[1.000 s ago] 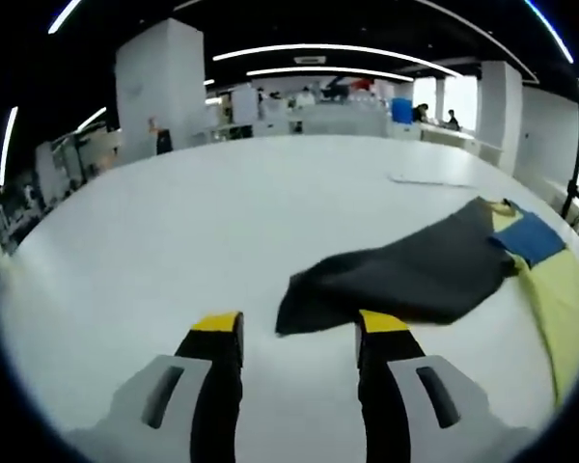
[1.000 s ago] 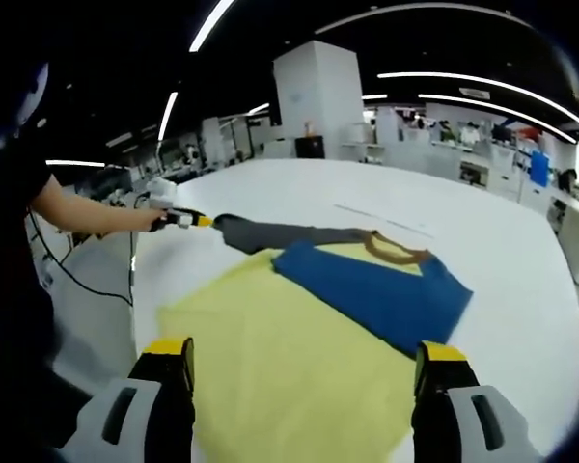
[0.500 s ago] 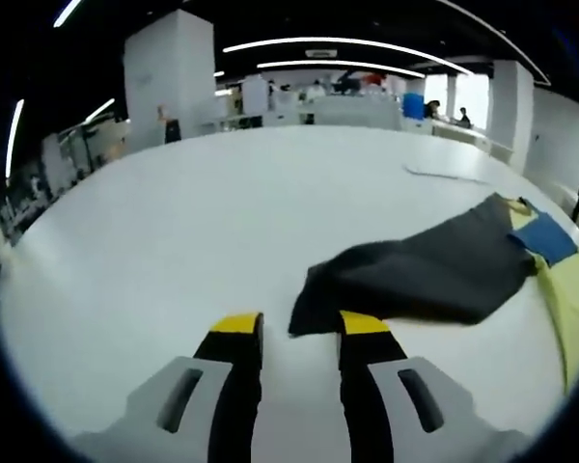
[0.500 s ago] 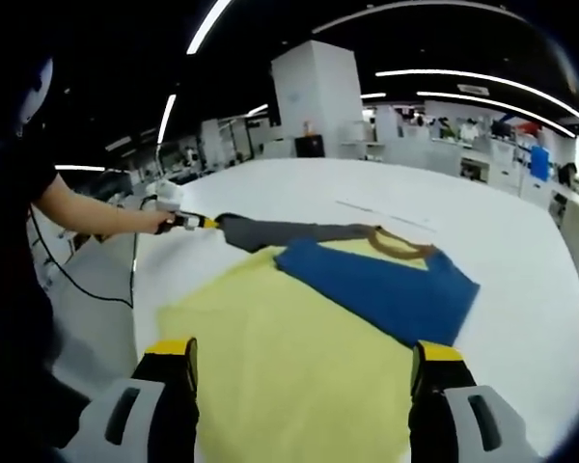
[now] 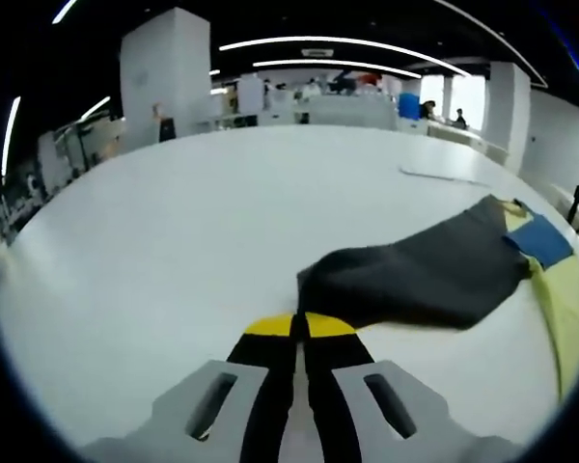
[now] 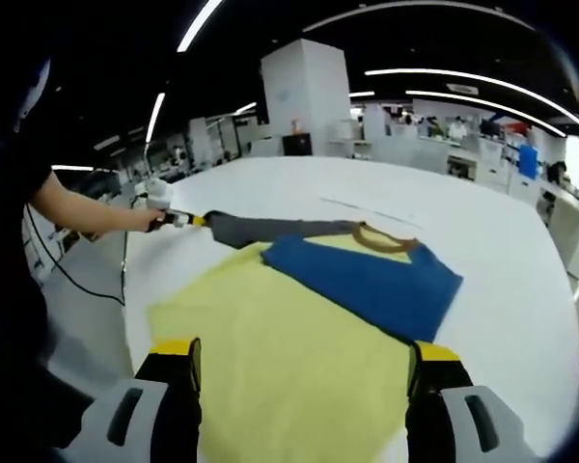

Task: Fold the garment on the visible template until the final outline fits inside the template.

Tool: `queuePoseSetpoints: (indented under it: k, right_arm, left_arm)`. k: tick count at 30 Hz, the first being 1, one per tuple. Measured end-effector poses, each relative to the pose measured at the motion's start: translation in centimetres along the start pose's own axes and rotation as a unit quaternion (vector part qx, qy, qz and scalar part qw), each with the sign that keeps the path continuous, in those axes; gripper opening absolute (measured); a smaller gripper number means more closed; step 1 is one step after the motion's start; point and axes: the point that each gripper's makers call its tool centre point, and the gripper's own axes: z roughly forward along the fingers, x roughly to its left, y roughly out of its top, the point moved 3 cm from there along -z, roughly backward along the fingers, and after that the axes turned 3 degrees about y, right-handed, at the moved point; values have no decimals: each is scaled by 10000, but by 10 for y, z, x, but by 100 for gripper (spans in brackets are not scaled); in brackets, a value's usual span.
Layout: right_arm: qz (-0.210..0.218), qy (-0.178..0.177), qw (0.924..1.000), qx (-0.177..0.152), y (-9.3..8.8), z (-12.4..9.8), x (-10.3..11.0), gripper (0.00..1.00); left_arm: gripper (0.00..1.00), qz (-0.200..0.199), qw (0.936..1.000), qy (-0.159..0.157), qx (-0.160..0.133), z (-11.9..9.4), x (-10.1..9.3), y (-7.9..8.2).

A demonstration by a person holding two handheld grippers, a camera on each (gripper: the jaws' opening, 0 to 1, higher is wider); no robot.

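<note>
A yellow shirt [image 6: 270, 338] lies flat on the white table [image 6: 502, 260]. Its blue sleeve [image 6: 367, 275] is folded across the chest, below a brown collar [image 6: 381, 239]. The dark grey sleeve [image 5: 415, 275] stretches out sideways. My left gripper [image 5: 294, 326] is shut on that sleeve's end, whose edge rises just over the yellow tips. In the right gripper view the left gripper [image 6: 181, 219] meets the grey sleeve [image 6: 270, 228] at its tip. My right gripper [image 6: 294, 362] is open, its jaws wide apart over the yellow body near the hem.
A person's arm [image 6: 87, 207] holds the left gripper from the table's left side, with a cable hanging below. A thin line mark [image 5: 434, 176] lies on the table beyond the shirt. Office desks and a white pillar [image 5: 164, 72] stand far behind.
The left gripper's jaws went from wide apart to shut at the end of the grey sleeve. The right gripper stays open over the yellow body, barely shifted.
</note>
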Motion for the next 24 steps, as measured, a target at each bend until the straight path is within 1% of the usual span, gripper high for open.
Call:
queuePoseSetpoints:
  k: [1, 5, 7, 10, 11, 12, 13, 14, 15, 16, 17, 20, 21, 24]
  right_arm:
    - [-2, -5, 10000, 1, 0, 0, 0, 87]
    - [-28, -23, 10000, -4, 0, -1, 1, 87]
    - [-34, -22, 10000, -1, 0, -1, 1, 87]
    - [-47, -2, 10000, 15, 0, 0, 3, 86]
    - [-51, 2, 10000, 19, 0, 0, 3, 86]
    - [-61, 1, 10000, 27, 0, 0, 3, 86]
    - [-64, -1, 10000, 30, 0, 0, 3, 86]
    - [-65, -5, 10000, 42, -1, 0, 3, 86]
    - [-65, -8, 10000, 46, -1, 0, 3, 85]
    - [-61, -11, 10000, 47, -1, 0, 3, 85]
    - [-52, -16, 10000, 46, -1, 0, 3, 85]
    - [-31, -18, 10000, 55, -1, 1, 3, 83]
    - [-31, -12, 10000, 58, -1, 1, 3, 83]
    - [-19, -17, 10000, 65, -1, 1, 4, 83]
  left_arm:
    - [0, 15, 10000, 13, -97, -4, 0, 5]
    - [0, 55, 9995, 91, -298, -18, 3, 19]
    - [0, 167, 9994, 160, -260, -23, 5, 21]
    - [0, 374, 9988, 166, -272, -31, 4, 26]
    - [0, 477, 9984, 174, -246, -32, 4, 26]
    - [0, 752, 9967, 232, -202, -33, 6, 28]
    - [0, 916, 9954, 258, -121, -34, 6, 27]
    - [0, 1172, 9927, 283, -32, -33, 6, 28]
    - [0, 1249, 9918, 287, -10, -33, 6, 28]
    - [0, 1447, 9889, 321, 34, -30, 6, 29]
    - [0, 1511, 9879, 346, 44, -27, 6, 29]
    - [2, 1370, 9896, 435, 95, -19, 8, 30]
    - [4, 1298, 9902, 514, 90, -15, 11, 31]
    - [8, 1115, 9921, 577, -40, -10, 14, 33]
